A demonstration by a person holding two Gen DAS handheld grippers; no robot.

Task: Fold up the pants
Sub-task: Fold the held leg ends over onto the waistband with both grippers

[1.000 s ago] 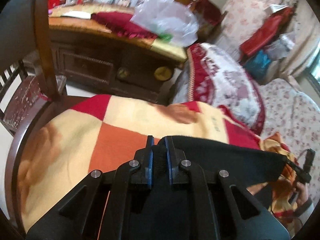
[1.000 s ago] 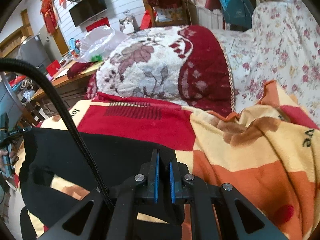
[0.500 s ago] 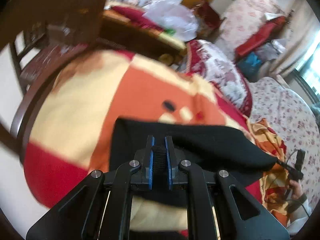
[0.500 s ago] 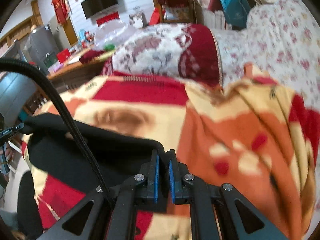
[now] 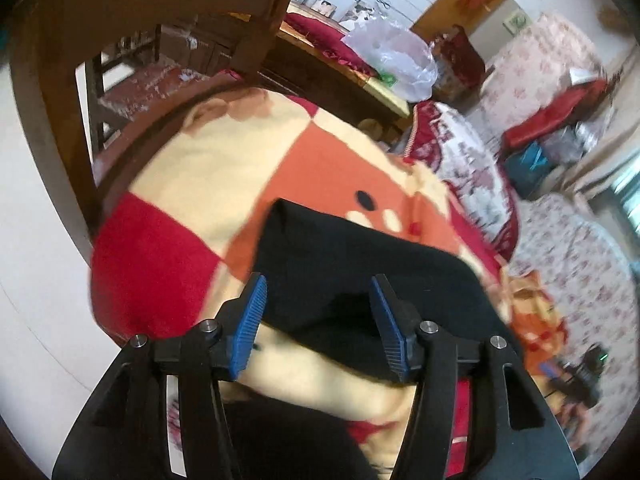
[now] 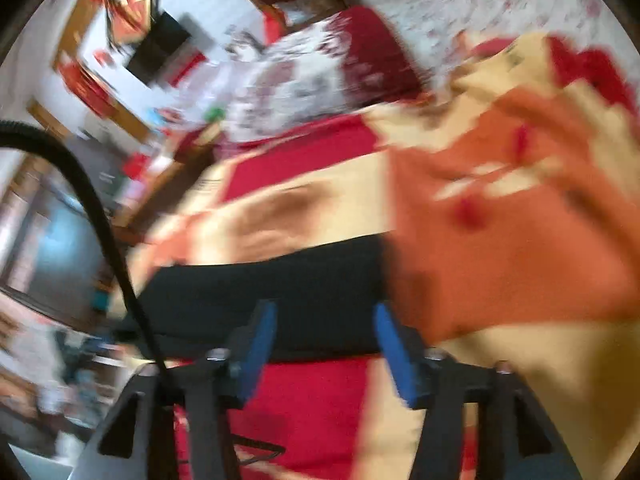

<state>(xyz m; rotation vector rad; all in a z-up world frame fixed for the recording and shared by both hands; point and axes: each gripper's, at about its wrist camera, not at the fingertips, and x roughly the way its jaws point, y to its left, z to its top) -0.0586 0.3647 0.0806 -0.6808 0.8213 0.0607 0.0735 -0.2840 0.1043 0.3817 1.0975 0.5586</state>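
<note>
The left gripper (image 5: 318, 312) is hanging over the pants (image 5: 360, 276) with its blue fingers (image 5: 250, 326) spread wide and gripping nothing. The pants are lying as a black folded slab on a blanket (image 5: 208, 184) checked in red, orange and cream, their near edge running between the two fingers and one corner pointing away toward an orange square with a dark spot. The blanket is covering a round worktop (image 5: 120, 164) of dark wood, with a wooden chair (image 5: 52, 92) standing just behind it. Farther back, a clear plastic bag (image 5: 394, 58) is sitting on a long wooden cabinet (image 5: 352, 80), and a red and white floral quilt (image 5: 468, 160) is lying beside the blanket. In the right wrist view, the right gripper (image 6: 324, 340) is likewise standing wide apart with nothing between its fingers (image 6: 260, 344). This view is heavily smeared, so the edges are hard to read, but the pants (image 6: 272, 280) seem to be stretching as a dark band across the blanket (image 6: 500, 240) just ahead of the fingertips, ending where an orange patch begins. A black cable (image 6: 108, 232) is curving down the left side of that view to the gripper body. A dark screen (image 6: 158, 46) is hanging on the far wall.
</note>
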